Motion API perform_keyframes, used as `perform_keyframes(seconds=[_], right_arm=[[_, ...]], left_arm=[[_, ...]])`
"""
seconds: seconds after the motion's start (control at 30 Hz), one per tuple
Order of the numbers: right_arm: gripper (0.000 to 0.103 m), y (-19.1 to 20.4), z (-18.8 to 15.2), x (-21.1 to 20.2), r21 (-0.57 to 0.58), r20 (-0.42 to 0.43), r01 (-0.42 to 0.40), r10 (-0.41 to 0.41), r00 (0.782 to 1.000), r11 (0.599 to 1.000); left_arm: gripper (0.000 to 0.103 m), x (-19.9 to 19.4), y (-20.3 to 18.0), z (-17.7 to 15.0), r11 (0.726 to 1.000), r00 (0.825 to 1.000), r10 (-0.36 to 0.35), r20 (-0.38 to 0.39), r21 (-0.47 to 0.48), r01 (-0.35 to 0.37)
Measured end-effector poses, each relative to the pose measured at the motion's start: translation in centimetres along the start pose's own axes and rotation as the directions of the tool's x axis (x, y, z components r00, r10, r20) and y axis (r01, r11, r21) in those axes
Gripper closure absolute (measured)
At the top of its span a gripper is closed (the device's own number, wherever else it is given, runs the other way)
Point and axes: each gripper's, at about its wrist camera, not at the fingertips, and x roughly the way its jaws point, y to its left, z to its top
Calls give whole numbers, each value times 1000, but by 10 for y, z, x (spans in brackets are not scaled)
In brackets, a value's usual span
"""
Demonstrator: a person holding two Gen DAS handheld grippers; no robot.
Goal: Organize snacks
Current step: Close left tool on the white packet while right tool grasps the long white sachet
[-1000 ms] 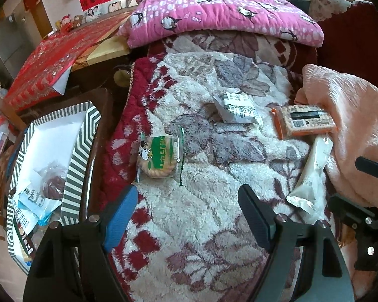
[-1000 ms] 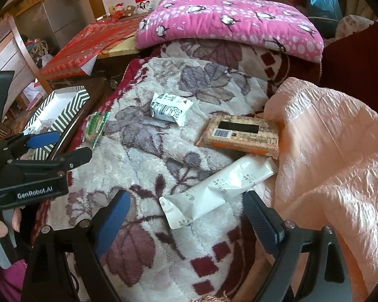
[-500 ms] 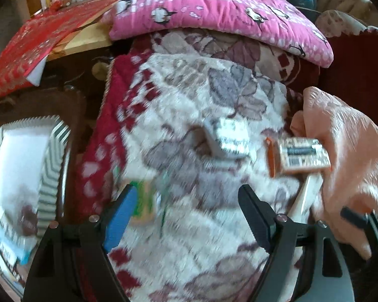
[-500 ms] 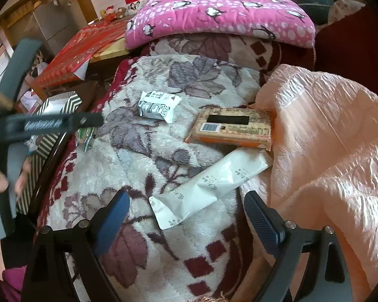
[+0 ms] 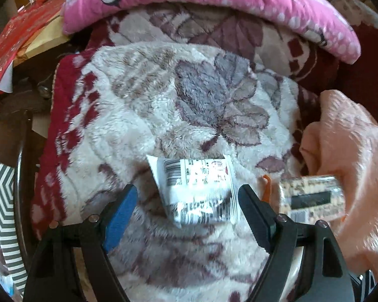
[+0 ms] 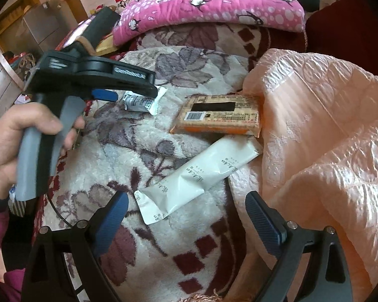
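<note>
Hovering left gripper (image 5: 187,197), fingers spread and empty, straddles silver snack packet (image 5: 197,191), long axis spanning the gap.

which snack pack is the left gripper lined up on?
The small white barcode pouch, lying between the open fingers of the left gripper. The orange-edged flat pack sits off to its right, and the long white tube pack lies nearer the right gripper.

A small crinkled white-and-grey foil snack packet with barcodes (image 5: 197,192) lies flat on the fleecy cream floral blanket (image 5: 163,105). Just right of the packet on the blanket lies a flat rectangular orange-edged biscuit pack with a black label strip (image 6: 218,117). Near that pack, further toward the blanket's front edge, a long white plastic snack pouch (image 6: 196,176) lies diagonally, flat.
</note>
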Motion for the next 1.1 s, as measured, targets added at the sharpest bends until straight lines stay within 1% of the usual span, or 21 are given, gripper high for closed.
perform_keyframes(seconds=[0.13,0.27,0.3,0.33,0.37,0.4,0.43,0.47,0.53,0.6,0.7,0.73,0.83,0.9,0.93,1.03,1.1], right_arm=[[7,-4,1,0,12,0,-3,3,1000,1000],[7,-6,-1,2,17,-9,1,-1,1000,1000],[7,-8,-1,3,21,-12,2,-2,1000,1000],[7,-10,-2,3,30,-14,2,-2,1000,1000],[7,-13,-3,4,44,-17,-1,2,1000,999],[7,-15,-3,4,56,-19,-7,8,1000,998],[7,-17,-4,5,70,-22,-16,17,1000,997],[7,-20,-5,6,84,-25,-27,29,999,996],[7,-22,-8,8,105,-32,-44,48,998,994],[7,-25,-10,13,136,-41,-65,71,997,989],[7,-30,-12,19,184,-43,-90,99,994,979],[7,-32,-11,20,201,-30,-96,104,994,975],[7,-34,-2,25,235,-11,-92,98,995,968],[7,-33,3,33,243,-19,-103,110,994,964],[7,-32,5,38,250,-28,-94,105,994,964],[7,-32,16,55,265,-33,-76,88,996,961],[10,-29,23,63,256,-32,-72,83,996,964]], left_arm=[[22,12,-1,2,1000,1000,17,-14,3,-17],[22,13,0,6,1000,1000,8,12,-4,-8],[24,13,0,6,1000,1000,6,18,-1,-6],[33,13,0,6,1000,1000,9,28,4,-9],[38,12,1,5,1000,999,19,43,13,-19],[48,10,4,5,1000,998,21,53,20,-22],[52,7,6,4,1000,998,11,57,23,-12],[54,5,9,4,1000,998,-3,56,18,2],[55,-3,18,-1,999,997,-37,63,0,37],[55,-14,26,-9,999,996,-51,79,4,50],[55,-26,28,-21,997,993,-78,90,11,78],[55,-33,30,-27,996,991,-94,96,16,93],[55,-49,26,-45,993,988,-110,109,41,106],[55,-61,28,-56,991,985,-126,117,46,122],[55,-67,30,-63,991,984,-133,121,50,127],[55,-76,31,-78,991,985,-118,129,75,109],[55,-79,35,-86,991,985,-114,127,82,104]])
